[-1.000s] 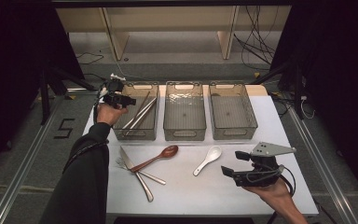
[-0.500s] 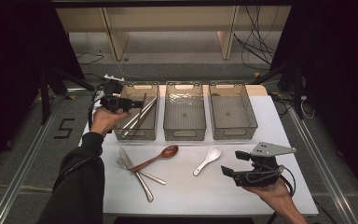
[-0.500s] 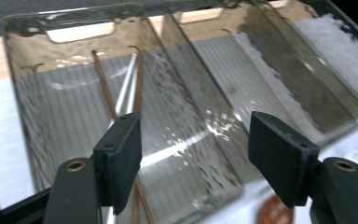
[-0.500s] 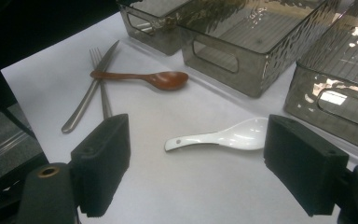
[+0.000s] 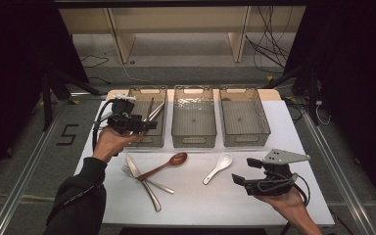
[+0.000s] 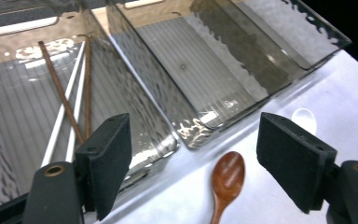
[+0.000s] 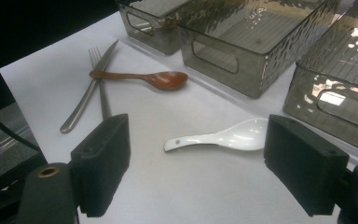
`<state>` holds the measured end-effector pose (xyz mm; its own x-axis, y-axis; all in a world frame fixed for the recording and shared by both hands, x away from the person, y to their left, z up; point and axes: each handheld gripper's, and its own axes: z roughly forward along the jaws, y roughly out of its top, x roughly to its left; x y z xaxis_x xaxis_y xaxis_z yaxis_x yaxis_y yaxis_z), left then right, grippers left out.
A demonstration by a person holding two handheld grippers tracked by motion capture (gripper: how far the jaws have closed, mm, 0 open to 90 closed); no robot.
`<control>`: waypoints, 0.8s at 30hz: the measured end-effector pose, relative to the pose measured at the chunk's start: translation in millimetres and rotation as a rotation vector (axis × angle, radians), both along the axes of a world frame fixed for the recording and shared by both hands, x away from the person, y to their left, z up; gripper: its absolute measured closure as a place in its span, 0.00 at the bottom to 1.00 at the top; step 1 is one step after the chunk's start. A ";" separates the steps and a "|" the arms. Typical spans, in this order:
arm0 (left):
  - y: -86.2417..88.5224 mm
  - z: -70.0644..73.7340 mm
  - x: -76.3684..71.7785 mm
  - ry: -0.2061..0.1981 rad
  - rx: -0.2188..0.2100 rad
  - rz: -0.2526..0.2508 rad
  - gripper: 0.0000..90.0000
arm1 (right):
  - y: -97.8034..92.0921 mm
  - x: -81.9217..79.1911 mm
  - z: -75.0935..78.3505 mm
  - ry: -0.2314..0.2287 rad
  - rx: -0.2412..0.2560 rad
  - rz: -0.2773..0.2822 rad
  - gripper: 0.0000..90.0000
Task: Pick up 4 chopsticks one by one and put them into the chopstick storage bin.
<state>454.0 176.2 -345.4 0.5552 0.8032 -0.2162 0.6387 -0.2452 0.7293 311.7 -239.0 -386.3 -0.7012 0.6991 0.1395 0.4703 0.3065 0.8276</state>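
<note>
- High view: three clear bins in a row at upper centre of the white table. Left bin already holding chopsticks, likely sorted there by kind; middle bin and right bin bare. Left hand-held gripper hovering at the left bin's near edge, left of centre, jaws spread and empty. Below the bins, unsorted cutlery: knife crossed with fork, wooden spoon leaning over them, white ceramic spoon apart to the right. Right hand-held gripper at lower right, pointed toward the white spoon, probably lined up for a pick.
- Left gripper view: jaws wide apart at the bottom corners, nothing between them; chopsticks slanting in the bin at upper left; wooden spoon bowl at lower centre.
- Right gripper view: jaws wide, empty; white ceramic spoon lying centred between them, farther off, handle to the left; knife, fork and wooden spoon at upper left.
</note>
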 end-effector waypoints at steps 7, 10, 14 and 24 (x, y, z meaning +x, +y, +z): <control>-4.5 -2.0 -14.0 -0.004 0.019 -0.025 0.27 | -0.6 -0.4 -0.3 0.000 -0.002 0.001 0.26; -5.4 -6.1 -16.4 0.003 0.027 -0.035 0.27 | -0.4 -0.4 -0.1 -0.001 -0.002 0.002 0.26; -9.9 -10.2 -19.6 0.011 0.048 -0.049 0.26 | -0.2 -0.4 -0.2 -0.003 -0.003 0.003 0.26; -18.6 -19.3 -32.3 0.021 0.076 -0.101 0.25 | -2.3 0.0 0.4 -0.004 -0.001 -0.003 0.26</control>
